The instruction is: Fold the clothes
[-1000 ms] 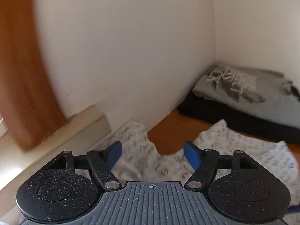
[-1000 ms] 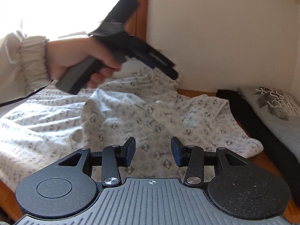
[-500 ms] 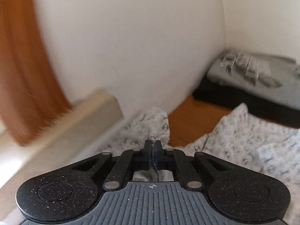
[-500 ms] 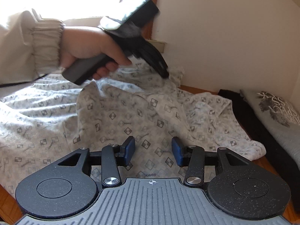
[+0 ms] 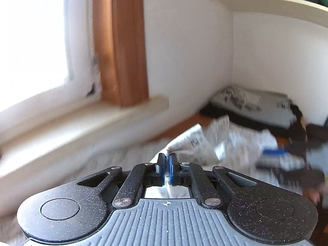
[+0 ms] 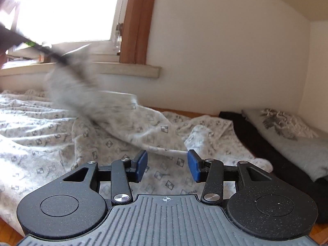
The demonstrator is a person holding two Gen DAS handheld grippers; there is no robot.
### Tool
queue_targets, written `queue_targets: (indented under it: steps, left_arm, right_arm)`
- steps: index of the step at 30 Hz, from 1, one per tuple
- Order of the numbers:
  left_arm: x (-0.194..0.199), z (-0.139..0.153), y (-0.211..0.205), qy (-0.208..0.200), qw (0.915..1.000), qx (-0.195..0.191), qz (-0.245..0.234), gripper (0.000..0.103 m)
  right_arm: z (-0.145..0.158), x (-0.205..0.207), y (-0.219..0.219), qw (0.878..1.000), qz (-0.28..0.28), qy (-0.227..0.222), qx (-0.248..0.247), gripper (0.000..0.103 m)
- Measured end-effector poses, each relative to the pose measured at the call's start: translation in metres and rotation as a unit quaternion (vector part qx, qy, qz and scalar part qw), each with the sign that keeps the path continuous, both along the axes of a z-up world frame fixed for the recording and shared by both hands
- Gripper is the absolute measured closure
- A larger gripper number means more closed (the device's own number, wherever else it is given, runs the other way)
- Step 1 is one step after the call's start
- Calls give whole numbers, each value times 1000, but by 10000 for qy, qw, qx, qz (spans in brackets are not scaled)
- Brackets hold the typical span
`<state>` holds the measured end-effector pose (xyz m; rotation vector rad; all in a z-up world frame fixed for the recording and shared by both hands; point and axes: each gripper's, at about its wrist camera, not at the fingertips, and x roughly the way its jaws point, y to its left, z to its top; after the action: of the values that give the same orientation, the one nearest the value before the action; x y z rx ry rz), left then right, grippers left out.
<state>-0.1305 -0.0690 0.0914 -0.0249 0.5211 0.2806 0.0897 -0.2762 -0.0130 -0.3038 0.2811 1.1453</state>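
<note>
A white garment with a small square print (image 6: 114, 135) lies rumpled across the wooden surface. My left gripper (image 5: 166, 160) is shut on an edge of this garment (image 5: 196, 141), and the cloth trails away from its blue pads. In the right wrist view the left gripper (image 6: 67, 63) is a dark blur at the upper left, with a lifted fold hanging below it. My right gripper (image 6: 167, 165) stands open just above the garment, with nothing between its pads. Its blue pad (image 5: 273, 152) shows blurred at the right of the left wrist view.
A folded grey printed shirt (image 6: 287, 135) lies on folded black clothing (image 6: 256, 135) in the right corner by the wall. A window sill (image 6: 102, 69) and a wooden frame (image 6: 137, 20) run along the back. A shelf with books (image 5: 276, 2) hangs above the corner.
The left gripper shut on the garment's edge, then swept fast to the left and slightly up, dragging the cloth with it. The right gripper has stayed open and hardly moved.
</note>
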Motion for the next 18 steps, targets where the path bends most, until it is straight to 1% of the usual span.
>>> queue_targets:
  steps: [2, 4, 5, 6, 7, 9, 10, 12, 15, 18]
  left_arm:
    - [-23, -11, -1, 115, 9999, -89, -11, 98]
    - [-42, -21, -1, 232, 9996, -158, -13, 98]
    - [-51, -23, -1, 281, 9995, -161, 3, 98]
    - [-56, -25, 0, 311, 9993, -194, -5, 95]
    - [-62, -23, 3, 324, 9992, -219, 19, 95]
    - [-69, -21, 5, 268, 9995, -187, 42, 94]
    - [-72, -19, 6, 239, 9996, -171, 54, 92]
    - [-74, -17, 6, 122, 9997, -230, 2, 74]
    - [-70, -15, 4, -2, 9997, -234, -3, 73]
    - [-51, -16, -6, 62, 9996, -223, -186, 73]
  right_arm:
    - [-1, 2, 5, 9999, 25, 72, -128, 58]
    - [-3, -2, 8, 9997, 66, -63, -230, 58]
    - [-4, -6, 9, 9993, 95, -212, -280, 58]
    - [-6, -12, 10, 9985, 148, -410, -332, 58]
    - [-8, -18, 10, 9972, 198, -610, -382, 58]
    - [-11, -28, 12, 9942, 231, -938, -468, 58]
    - [-13, -31, 12, 9929, 238, -1053, -499, 58]
    - [-12, -31, 11, 9933, 259, -1025, -475, 58]
    - [-10, -26, 8, 9952, 348, -834, -387, 58]
    - [-10, -22, 9, 9963, 413, -651, -369, 58]
